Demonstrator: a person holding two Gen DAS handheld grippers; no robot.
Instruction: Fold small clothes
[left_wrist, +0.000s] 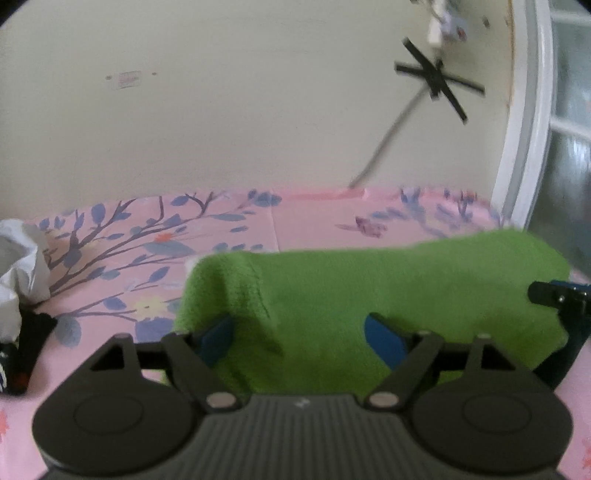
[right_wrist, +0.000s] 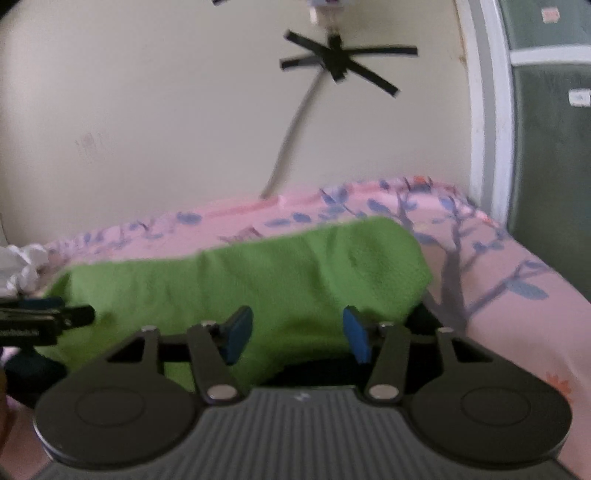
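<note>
A green cloth (left_wrist: 369, 288) lies folded over on the pink floral bedsheet (left_wrist: 314, 218). My left gripper (left_wrist: 299, 338) is open, its blue pads (left_wrist: 384, 339) spread over the cloth's near left part, holding nothing. My right gripper (right_wrist: 295, 334) is open too, with its blue pads (right_wrist: 238, 330) apart over the near right part of the same cloth (right_wrist: 240, 280). Each gripper's tip shows at the edge of the other's view, the right one (left_wrist: 554, 295) at the cloth's right end, the left one (right_wrist: 48, 317) at its left end.
A crumpled white garment (left_wrist: 18, 266) and a dark item (left_wrist: 26, 350) lie at the left on the bed. The wall is close behind the bed, with a grey cable taped to it (left_wrist: 436, 77). A white door frame (left_wrist: 524, 129) stands at the right.
</note>
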